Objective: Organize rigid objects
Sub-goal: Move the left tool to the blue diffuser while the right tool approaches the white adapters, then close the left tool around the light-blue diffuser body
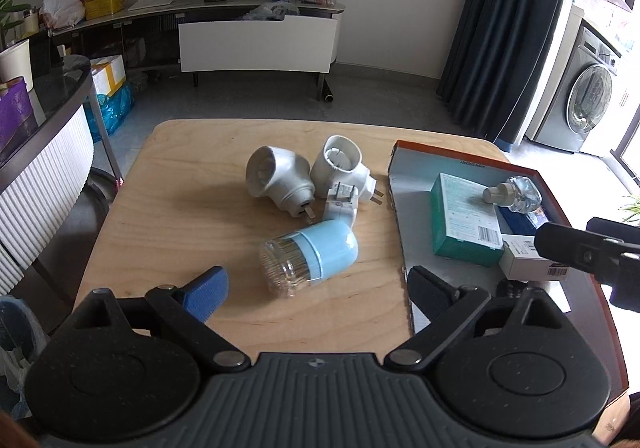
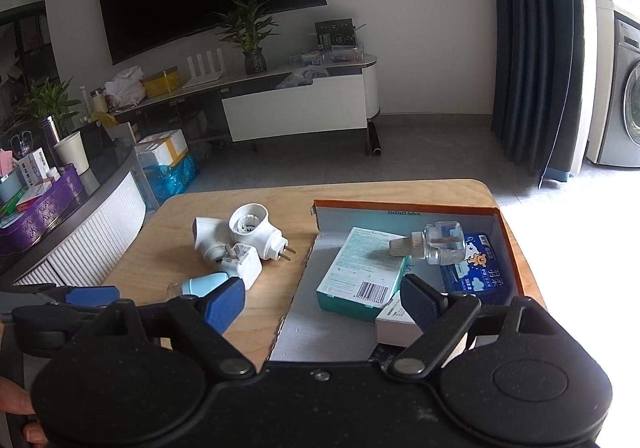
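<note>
A light-blue capped clear jar lies on its side on the wooden table, just ahead of my open left gripper. Behind it sit two white plug-in heaters and a small white adapter. To the right, an orange-edged cardboard box holds a teal carton, a clear refill bottle, a blue pack and a white carton. My right gripper is open over the box's near end, above the teal carton and the refill bottle.
A curved counter with a purple box stands left of the table. A TV stand with a plant is across the floor. Dark curtain and washing machine are at the right. The other gripper's arm reaches in over the box.
</note>
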Demonstrator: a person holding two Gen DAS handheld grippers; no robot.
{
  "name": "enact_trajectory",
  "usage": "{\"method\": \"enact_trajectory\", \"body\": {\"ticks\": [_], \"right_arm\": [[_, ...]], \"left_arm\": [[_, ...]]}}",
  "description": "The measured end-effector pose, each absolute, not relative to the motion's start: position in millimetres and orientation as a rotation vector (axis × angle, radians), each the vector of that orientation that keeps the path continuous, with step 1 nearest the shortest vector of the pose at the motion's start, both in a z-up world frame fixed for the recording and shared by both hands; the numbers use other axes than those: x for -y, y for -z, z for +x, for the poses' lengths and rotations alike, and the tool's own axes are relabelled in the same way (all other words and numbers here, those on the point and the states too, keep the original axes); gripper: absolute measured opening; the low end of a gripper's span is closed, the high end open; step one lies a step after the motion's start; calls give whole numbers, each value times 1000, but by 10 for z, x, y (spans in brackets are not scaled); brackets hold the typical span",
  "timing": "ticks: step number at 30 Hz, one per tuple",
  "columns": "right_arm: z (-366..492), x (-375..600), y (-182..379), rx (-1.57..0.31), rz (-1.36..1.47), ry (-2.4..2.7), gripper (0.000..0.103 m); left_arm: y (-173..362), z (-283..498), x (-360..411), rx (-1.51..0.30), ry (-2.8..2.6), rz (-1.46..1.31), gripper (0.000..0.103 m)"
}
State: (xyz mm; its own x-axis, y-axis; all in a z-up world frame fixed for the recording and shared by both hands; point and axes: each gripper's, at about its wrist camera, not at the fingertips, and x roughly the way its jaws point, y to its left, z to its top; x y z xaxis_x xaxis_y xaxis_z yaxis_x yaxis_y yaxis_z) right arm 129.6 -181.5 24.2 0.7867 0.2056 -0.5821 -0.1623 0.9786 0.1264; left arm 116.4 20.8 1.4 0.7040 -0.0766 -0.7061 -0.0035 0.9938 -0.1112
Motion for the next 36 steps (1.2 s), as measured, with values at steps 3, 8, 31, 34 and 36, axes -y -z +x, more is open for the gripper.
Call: {"method": "enact_trajectory", "body": {"ticks": [3,8,31,34,36], "right_arm": [[1312,1756,-217,-644,66,-209,100],[1341,1697,-172,-659,59,-222,100],[1385,1775,32,-700,89,-234,100],[1408,1828,57,-703,105,-223,100],[1429,1841,85,-708,113,-220,100]], "left_arm": [[41,1164,-315,-798,18,-118,99],[122,1189,-451,-820,-14,-141,99],[392,1634,-262,-838,-11,-171,103],[442,1703,-253,-859,-61,-202,103],[477,1730,-222,-864,-79,-217,103]]}}
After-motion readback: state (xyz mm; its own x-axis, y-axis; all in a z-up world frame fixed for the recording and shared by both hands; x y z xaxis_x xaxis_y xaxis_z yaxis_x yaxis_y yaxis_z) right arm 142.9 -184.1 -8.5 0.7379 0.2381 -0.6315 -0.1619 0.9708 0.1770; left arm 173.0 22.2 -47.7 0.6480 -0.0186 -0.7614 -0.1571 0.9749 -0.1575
